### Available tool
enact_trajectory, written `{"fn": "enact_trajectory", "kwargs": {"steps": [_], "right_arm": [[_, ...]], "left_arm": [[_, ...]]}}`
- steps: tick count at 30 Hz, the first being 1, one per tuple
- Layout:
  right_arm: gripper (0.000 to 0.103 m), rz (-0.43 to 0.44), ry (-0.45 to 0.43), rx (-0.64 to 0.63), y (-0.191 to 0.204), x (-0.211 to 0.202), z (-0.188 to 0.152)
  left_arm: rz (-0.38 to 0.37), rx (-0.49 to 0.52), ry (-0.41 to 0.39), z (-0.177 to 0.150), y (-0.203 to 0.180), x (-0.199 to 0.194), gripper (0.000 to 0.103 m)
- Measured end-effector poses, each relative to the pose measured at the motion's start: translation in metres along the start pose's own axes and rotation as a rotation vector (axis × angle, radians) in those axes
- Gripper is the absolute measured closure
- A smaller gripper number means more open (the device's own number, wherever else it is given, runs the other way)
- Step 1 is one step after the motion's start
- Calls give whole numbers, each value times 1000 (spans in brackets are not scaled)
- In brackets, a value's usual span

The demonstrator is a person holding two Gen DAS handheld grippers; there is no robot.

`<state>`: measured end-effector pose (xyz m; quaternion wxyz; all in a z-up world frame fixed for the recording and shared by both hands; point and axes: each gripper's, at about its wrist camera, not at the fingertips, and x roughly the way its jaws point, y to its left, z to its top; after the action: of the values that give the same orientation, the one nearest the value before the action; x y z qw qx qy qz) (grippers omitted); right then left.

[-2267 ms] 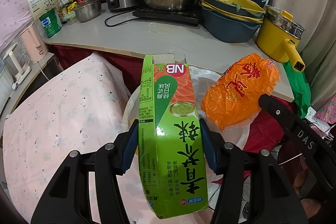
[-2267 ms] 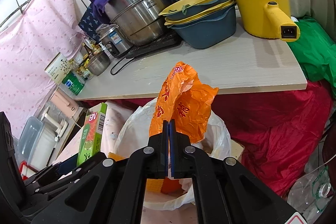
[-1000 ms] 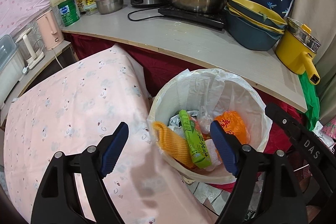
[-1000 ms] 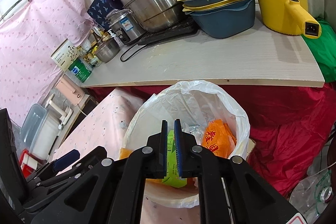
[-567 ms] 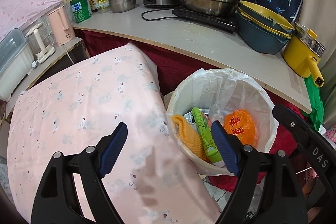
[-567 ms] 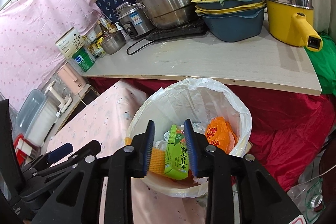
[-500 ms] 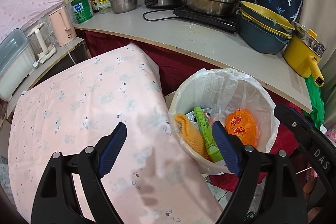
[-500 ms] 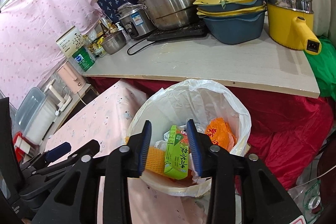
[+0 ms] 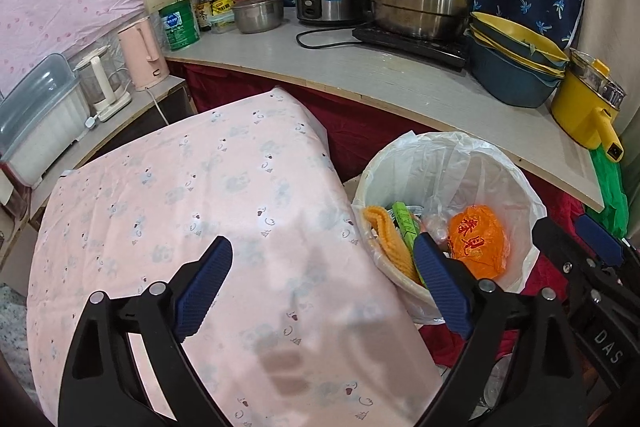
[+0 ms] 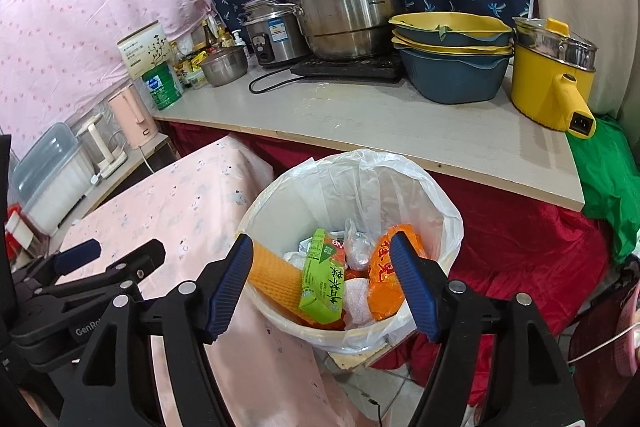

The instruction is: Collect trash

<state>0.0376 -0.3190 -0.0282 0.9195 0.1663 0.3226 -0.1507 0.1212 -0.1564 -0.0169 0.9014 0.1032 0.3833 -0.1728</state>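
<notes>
bin [image 10: 448, 223]: white plastic-lined pail on floor, just beside pink-clothed table [image 9: 208, 203], at 2 o'clock from table centre in L view; below counter [image 10: 400, 123] edge
trash inside: green carton [image 10: 324, 277] leaning at 6 o'clock of bin mouth, orange wrapper [image 10: 384, 283] at 4 o'clock, orange ribbed cloth [image 10: 276, 273] at 8 o'clock, clear crumpled film mid-bin
L gripper [image 9: 324, 287]: jaws spread wide and opening, nothing between pads; over table edge, R pad overlaps bin rim in view
R gripper [image 10: 322, 287]: jaws opening, no pad on anything; carton seen in the gap but lies down in bin, apart from pads
handling, carton: light, stiff-ish card, prob empty, crushes if squeezed hard; take across narrow faces, mid-length
handling, wrapper: v light, soft, crinkly, slick film; pinch a bunched fold, not a flat face
handling, liner: thin, tears easy; gather rim if lifting out
table top: no loose trash visible in either view
progress est: visible pieces all binned; next prob scan for more
</notes>
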Motion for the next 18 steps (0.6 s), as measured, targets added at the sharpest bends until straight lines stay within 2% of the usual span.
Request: {"fn": "enact_trajectory", "kwargs": {"steps": [2, 8, 11, 18], "right_arm": [[25, -10, 2, -23, 3, -2, -3], [17, -24, 3, -74, 8, -6, -12], [7, -30, 9, -80, 9, -8, -17], [6, -74, 1, -109, 12, -15, -24]], "left_arm": [[11, 2, -8, -3, 2, -3, 14], [29, -14, -1, -9, 7, -8, 14], [35, -26, 5, -14, 10, -8, 14], [44, -21, 2, -23, 11, -11, 14]]}}
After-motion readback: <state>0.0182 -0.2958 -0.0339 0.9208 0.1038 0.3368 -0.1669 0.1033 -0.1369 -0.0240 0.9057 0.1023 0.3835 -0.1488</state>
